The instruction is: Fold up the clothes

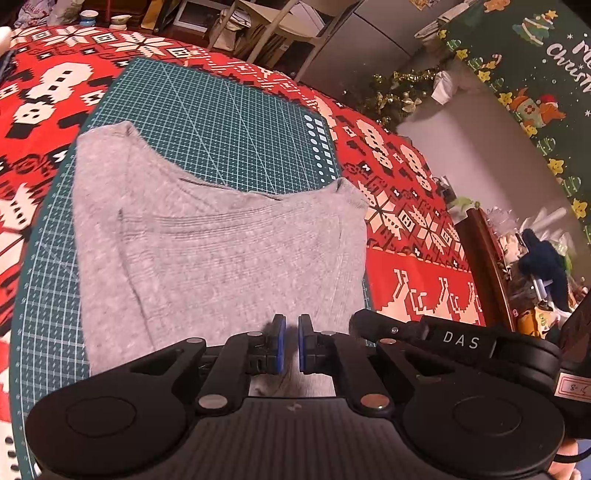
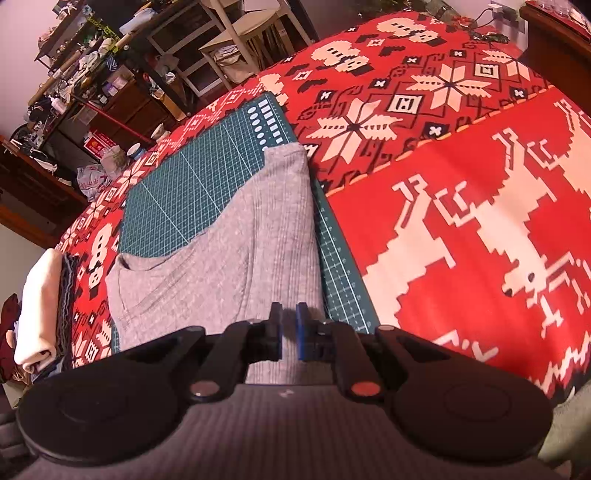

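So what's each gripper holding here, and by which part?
Both appear to pinch the grey sweater at its near edge: left gripper toward its middle, right gripper near its right side.

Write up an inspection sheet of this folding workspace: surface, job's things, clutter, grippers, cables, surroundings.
Surface: green cutting mat lying on a red patterned Christmas tablecloth.
Job's things: grey sweater spread on the mat, its right edge close to the mat's edge.
Clutter: folded white cloth stack at the table's left edge; cups on the far side.
Grippers: left gripper narrowly parted over the sweater's near edge; right gripper likewise; whether either pinches fabric cannot be told.
Cables: a cord and plug at the far wall.
Surroundings: crowded shelves, white chair, tinsel, green Christmas hanging.
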